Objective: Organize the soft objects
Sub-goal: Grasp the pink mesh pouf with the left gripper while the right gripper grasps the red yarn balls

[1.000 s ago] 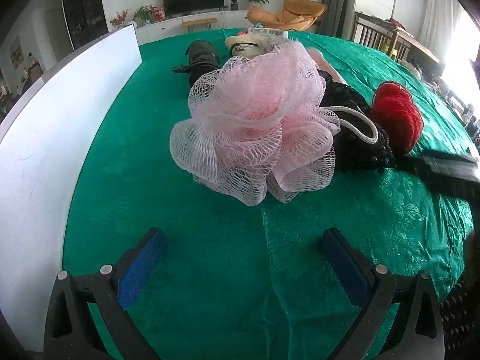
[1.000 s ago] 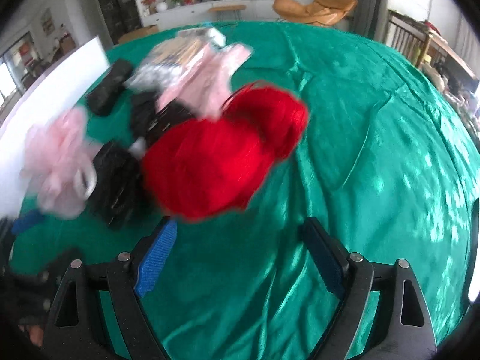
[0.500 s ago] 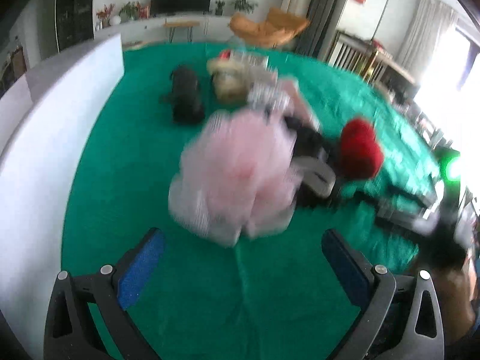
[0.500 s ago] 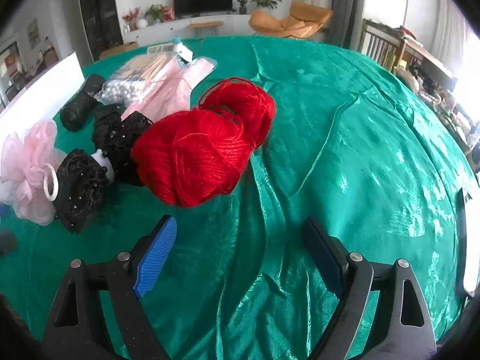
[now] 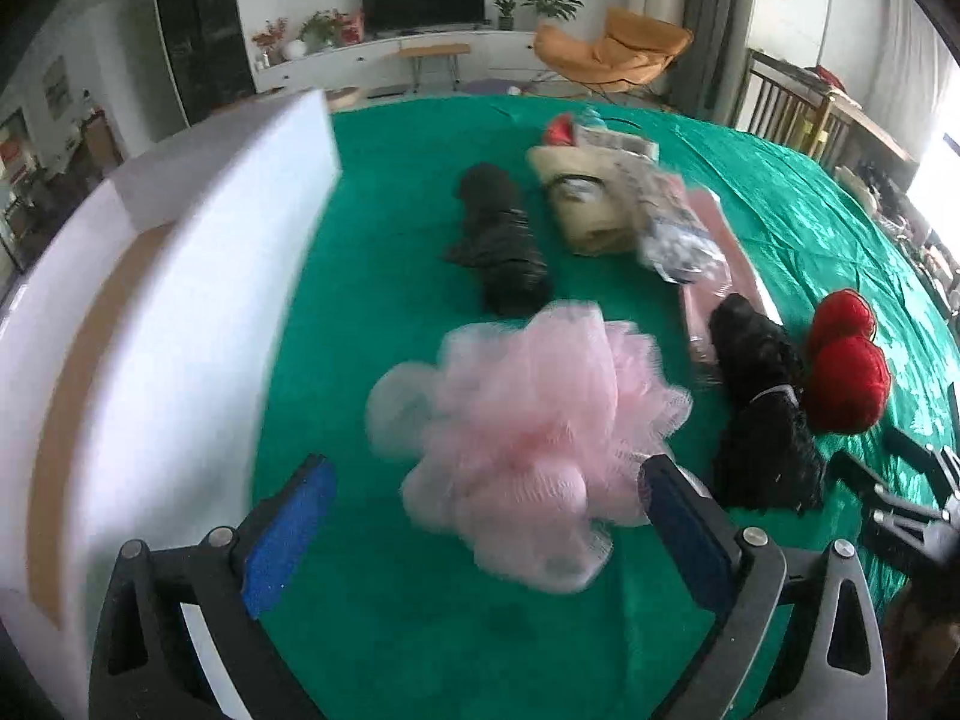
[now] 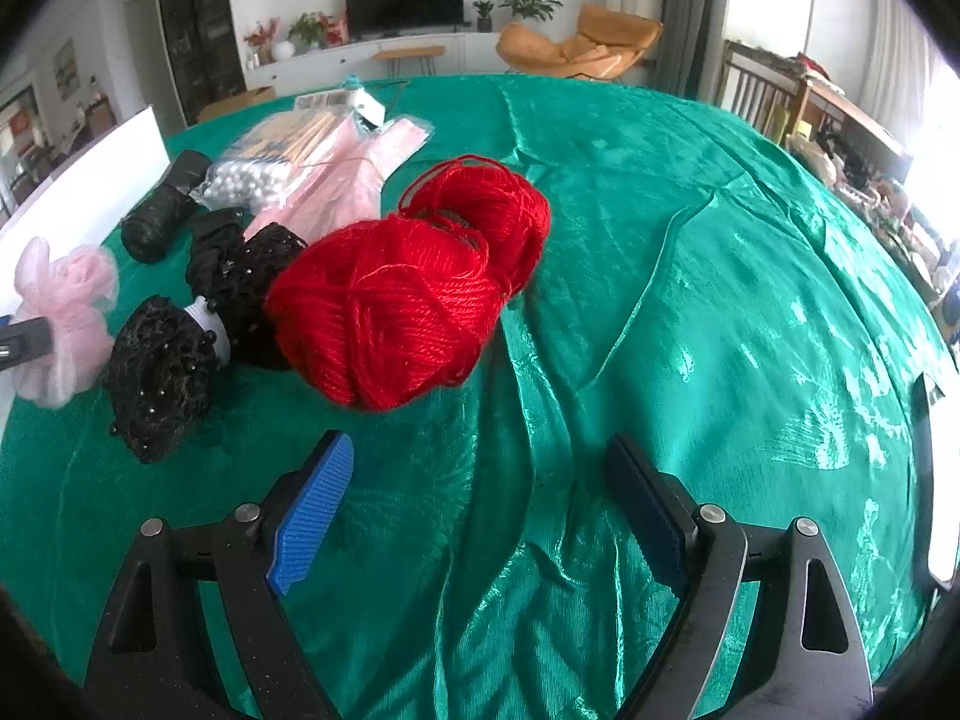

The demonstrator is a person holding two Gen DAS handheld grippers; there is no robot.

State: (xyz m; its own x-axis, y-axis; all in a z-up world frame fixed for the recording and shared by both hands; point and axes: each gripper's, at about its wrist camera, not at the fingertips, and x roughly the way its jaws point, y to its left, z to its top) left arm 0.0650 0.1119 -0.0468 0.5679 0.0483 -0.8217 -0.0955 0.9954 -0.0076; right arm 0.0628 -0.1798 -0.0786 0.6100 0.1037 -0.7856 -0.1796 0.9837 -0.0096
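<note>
A pink mesh bath pouf (image 5: 528, 414) lies on the green cloth, blurred, just ahead of my open left gripper (image 5: 486, 480), partly between its fingers. It also shows in the right wrist view (image 6: 63, 312). Two red yarn balls (image 6: 396, 306) lie ahead and left of my open, empty right gripper (image 6: 480, 480); they also show in the left wrist view (image 5: 846, 372). Black mesh poufs (image 6: 162, 372) (image 5: 762, 420) lie between the pouf and the yarn.
A white box (image 5: 150, 312) with a cardboard-brown inside stands along the left. Farther back lie a black roll (image 5: 504, 246), a beige bundle (image 5: 585, 204), a bag of white balls (image 6: 258, 174) and a pink packet (image 6: 354, 174). The green tablecloth (image 6: 690, 276) is wrinkled.
The left gripper has risen and pulled back left, bringing the white box's inside into view; the pouf sits lower, between its fingers. The right gripper drew back from the yarn and steadied.
</note>
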